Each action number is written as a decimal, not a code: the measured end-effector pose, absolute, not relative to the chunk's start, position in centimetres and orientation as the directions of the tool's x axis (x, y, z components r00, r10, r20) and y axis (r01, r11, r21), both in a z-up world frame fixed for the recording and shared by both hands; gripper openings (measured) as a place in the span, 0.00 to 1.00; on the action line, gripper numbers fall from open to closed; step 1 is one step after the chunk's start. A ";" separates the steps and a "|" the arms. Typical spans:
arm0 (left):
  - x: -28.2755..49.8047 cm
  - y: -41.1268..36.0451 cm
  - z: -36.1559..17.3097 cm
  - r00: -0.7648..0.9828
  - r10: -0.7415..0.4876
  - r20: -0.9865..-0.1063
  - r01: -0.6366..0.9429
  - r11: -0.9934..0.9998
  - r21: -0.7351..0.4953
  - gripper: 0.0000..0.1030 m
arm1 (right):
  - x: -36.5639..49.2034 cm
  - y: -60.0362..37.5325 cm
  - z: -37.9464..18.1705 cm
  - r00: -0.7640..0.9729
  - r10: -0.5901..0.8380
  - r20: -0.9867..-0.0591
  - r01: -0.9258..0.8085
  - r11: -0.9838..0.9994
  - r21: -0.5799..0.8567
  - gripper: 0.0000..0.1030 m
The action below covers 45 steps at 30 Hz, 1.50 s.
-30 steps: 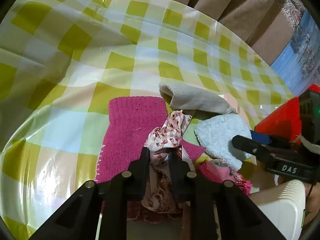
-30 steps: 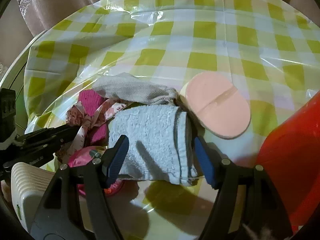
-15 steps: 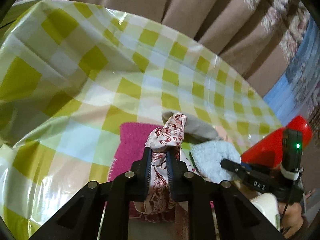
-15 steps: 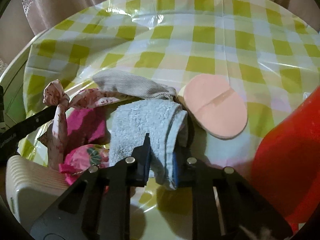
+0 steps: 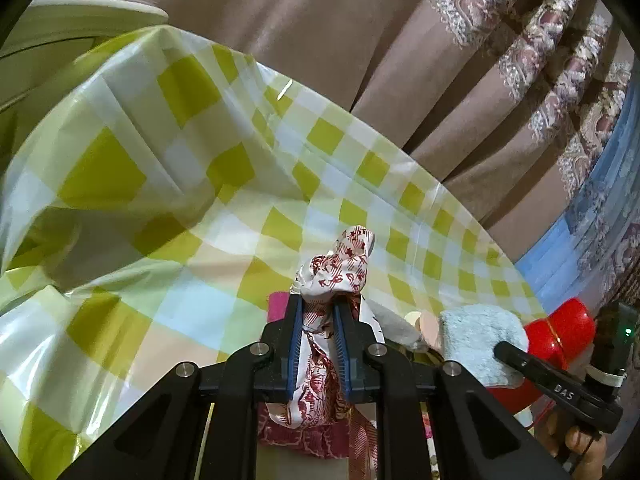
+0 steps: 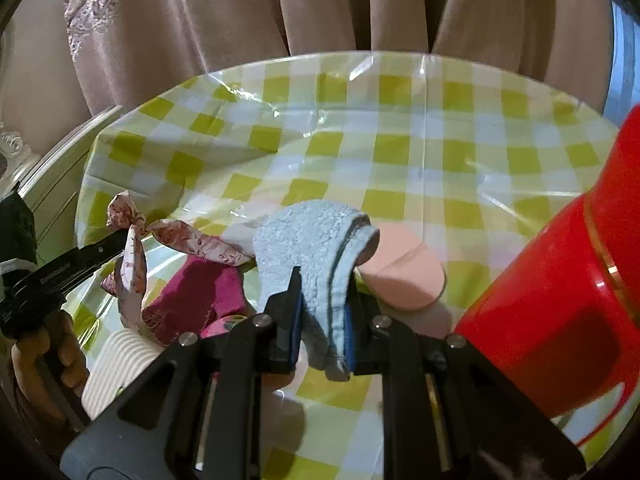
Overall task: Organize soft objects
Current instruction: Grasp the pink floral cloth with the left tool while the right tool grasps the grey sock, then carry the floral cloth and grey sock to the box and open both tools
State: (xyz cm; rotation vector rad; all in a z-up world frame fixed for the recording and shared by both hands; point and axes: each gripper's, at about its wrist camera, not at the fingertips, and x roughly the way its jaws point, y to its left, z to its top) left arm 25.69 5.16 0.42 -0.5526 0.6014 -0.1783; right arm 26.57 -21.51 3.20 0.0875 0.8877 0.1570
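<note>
My left gripper [image 5: 318,308] is shut on a white cloth with red print [image 5: 340,264] and holds it lifted above the table; the cloth also shows in the right wrist view [image 6: 176,240]. My right gripper [image 6: 322,284] is shut on a folded light blue towel [image 6: 304,240], lifted off the table; it shows in the left wrist view [image 5: 476,340] too. A magenta knit cloth [image 6: 196,296], a pink oval sponge [image 6: 404,276] and a grey cloth [image 5: 392,324] lie on the table below.
The table has a yellow-green checked plastic cover [image 6: 400,160]. A red container [image 6: 568,300] stands at the right. A white ribbed basket [image 6: 116,368] sits at the near left with a pink item [image 6: 224,324] beside it. Brown curtains [image 5: 360,40] hang behind.
Both grippers have risen, lifting the printed cloth and the blue towel off the pile. The right gripper closed on the towel a second ago.
</note>
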 end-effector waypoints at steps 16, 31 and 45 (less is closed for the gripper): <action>19.8 5.2 5.6 0.880 -0.316 -0.355 0.058 0.813 -0.580 0.16 | 20.6 -22.6 8.3 0.687 0.194 -0.700 -0.096 0.980 0.177 0.20; 13.3 -2.1 9.5 0.836 -0.469 -0.284 0.243 0.781 -0.575 0.16 | 13.1 -25.8 11.0 0.711 0.194 -0.676 -0.054 0.973 0.223 0.20; 10.0 -14.3 9.0 0.644 -0.678 -0.355 0.430 0.704 -0.565 0.16 | 4.4 -33.5 12.1 0.714 0.063 -0.697 0.095 0.978 0.185 0.20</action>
